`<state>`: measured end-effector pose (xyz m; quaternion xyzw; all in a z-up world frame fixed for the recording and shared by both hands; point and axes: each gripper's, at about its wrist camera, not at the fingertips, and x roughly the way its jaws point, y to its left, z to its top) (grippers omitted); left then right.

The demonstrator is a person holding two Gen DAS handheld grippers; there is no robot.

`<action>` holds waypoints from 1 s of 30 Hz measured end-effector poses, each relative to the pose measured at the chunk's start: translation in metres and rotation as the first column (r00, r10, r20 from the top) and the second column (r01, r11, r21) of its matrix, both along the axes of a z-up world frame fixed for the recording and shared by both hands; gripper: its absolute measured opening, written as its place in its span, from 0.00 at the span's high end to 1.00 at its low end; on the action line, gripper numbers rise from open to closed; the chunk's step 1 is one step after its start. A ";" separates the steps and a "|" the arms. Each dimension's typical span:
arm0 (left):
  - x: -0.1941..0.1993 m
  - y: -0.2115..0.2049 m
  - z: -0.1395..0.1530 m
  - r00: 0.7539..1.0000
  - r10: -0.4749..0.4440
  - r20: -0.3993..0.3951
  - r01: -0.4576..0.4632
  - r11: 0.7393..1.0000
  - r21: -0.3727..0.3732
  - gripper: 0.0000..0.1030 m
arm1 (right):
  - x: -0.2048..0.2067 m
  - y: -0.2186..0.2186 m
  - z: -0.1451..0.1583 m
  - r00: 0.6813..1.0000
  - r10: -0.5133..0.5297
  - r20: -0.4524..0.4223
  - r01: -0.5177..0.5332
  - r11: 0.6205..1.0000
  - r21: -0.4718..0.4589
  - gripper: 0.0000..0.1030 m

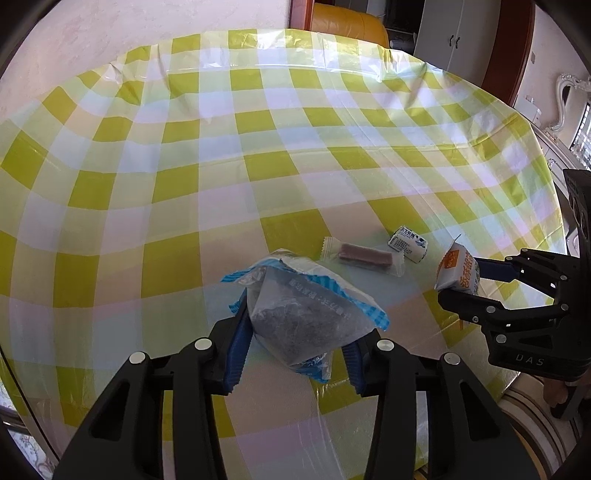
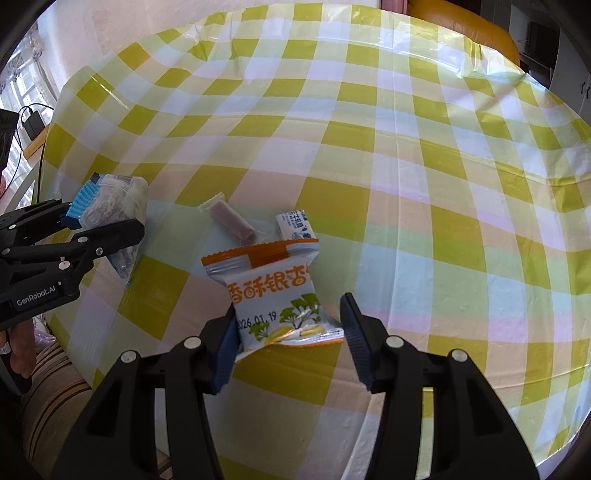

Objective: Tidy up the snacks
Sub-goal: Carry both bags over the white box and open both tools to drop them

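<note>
A blue-and-white snack packet (image 1: 306,306) with dark filling sits pinched between the blue pads of my left gripper (image 1: 299,332). In the right wrist view that packet (image 2: 114,203) hangs in the left gripper (image 2: 107,221), and its lower corner is near the cloth. My right gripper (image 2: 288,314) is shut on an orange-and-white packet (image 2: 273,291) printed with green leaves. From the left wrist view this packet (image 1: 458,266) stands on edge in the right gripper (image 1: 461,280). Between the two lie a brown bar in clear wrap (image 1: 364,257) (image 2: 231,221) and a small white-and-blue candy (image 1: 408,243) (image 2: 295,223).
A yellow-green checked plastic cloth (image 1: 258,147) covers the round table. An orange chair (image 1: 347,22) and a white cabinet (image 1: 454,33) stand beyond its far edge. A charger with a cable (image 2: 33,123) sits off the table's left side. A striped fabric (image 2: 51,387) lies below the near edge.
</note>
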<state>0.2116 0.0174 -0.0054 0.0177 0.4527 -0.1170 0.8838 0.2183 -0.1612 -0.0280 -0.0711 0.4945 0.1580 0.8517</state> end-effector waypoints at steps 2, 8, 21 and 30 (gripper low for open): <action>-0.004 -0.002 0.002 1.000 -0.002 0.001 0.002 1.000 -0.012 0.59 | -0.005 -0.006 0.002 1.000 -0.010 0.004 0.010 1.000 0.002 0.49; -0.016 -0.022 0.013 0.999 -0.047 0.017 0.047 0.998 -0.037 0.59 | -0.020 -0.028 0.009 0.998 -0.054 0.011 0.054 0.999 0.002 0.49; -0.042 -0.111 0.031 0.971 -0.235 0.040 0.238 0.969 -0.062 0.59 | -0.057 -0.095 0.023 0.984 -0.178 0.027 0.178 0.984 0.005 0.49; -0.062 -0.185 0.033 0.920 -0.390 0.033 0.391 0.917 -0.074 0.59 | -0.090 -0.158 0.029 0.957 -0.289 0.031 0.289 0.957 -0.009 0.50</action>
